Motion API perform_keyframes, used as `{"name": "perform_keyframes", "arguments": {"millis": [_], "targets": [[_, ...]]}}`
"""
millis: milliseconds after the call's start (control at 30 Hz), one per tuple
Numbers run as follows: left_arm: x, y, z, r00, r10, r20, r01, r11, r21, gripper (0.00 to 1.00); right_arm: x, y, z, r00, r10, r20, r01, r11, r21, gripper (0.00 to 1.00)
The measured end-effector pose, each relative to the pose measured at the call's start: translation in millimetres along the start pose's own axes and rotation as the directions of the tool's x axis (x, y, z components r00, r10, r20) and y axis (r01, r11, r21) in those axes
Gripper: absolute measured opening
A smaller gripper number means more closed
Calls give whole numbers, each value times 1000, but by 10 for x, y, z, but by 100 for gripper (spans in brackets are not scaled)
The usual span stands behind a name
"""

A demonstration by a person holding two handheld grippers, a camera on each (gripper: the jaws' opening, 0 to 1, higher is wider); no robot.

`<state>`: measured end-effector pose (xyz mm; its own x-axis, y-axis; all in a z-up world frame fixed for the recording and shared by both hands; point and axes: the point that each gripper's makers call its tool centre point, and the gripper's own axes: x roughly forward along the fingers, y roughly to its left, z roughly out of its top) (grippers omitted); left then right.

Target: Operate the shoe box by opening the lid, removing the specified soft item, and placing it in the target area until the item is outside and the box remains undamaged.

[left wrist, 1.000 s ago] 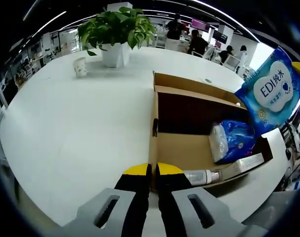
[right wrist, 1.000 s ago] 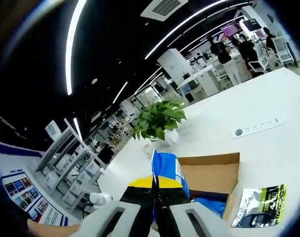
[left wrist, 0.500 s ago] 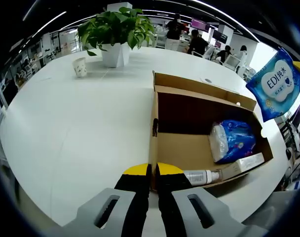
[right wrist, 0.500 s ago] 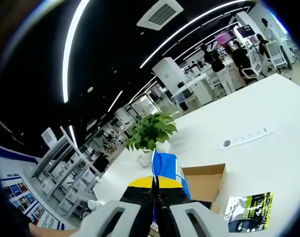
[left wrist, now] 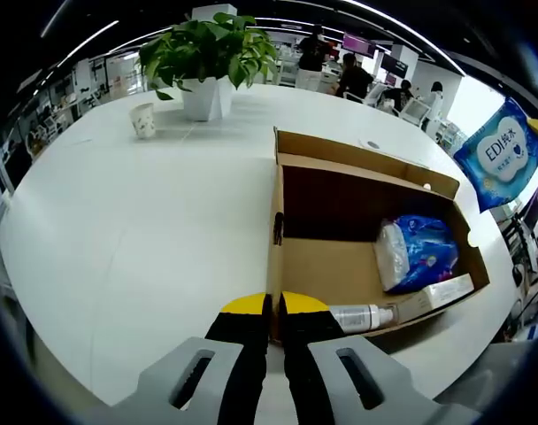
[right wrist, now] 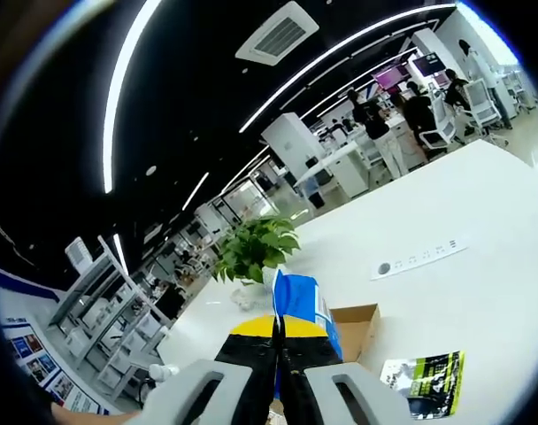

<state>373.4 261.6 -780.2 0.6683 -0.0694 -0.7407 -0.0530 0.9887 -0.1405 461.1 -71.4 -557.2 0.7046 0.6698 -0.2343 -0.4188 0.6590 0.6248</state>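
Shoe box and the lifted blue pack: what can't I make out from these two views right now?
- Left gripper view: the left tool covers the shoe box near corner, so what it pinches is hidden.
- Left gripper view: the white bottle is partly behind the box's near wall.
- Right gripper view: the right tool hides the lower part of the blue tissue pack.
- Right gripper view: the box interior is out of sight.

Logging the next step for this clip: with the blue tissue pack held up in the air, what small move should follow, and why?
Probably carry the blue tissue pack sideways and begin lowering it to the white table beside the shoe box. The right gripper is shut on it, well above the box, so it is already out. The left gripper pinches the box's near wall, steadying it.
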Motion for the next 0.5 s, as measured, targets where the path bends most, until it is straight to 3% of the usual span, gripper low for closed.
{"name": "perform_keyframes", "arguments": {"millis": [500], "targets": [[-4, -1, -5, 1000, -1, 1, 1, 1000, -1, 1, -164, -223, 54, 998, -47, 32, 46, 999, 18, 0]]}}
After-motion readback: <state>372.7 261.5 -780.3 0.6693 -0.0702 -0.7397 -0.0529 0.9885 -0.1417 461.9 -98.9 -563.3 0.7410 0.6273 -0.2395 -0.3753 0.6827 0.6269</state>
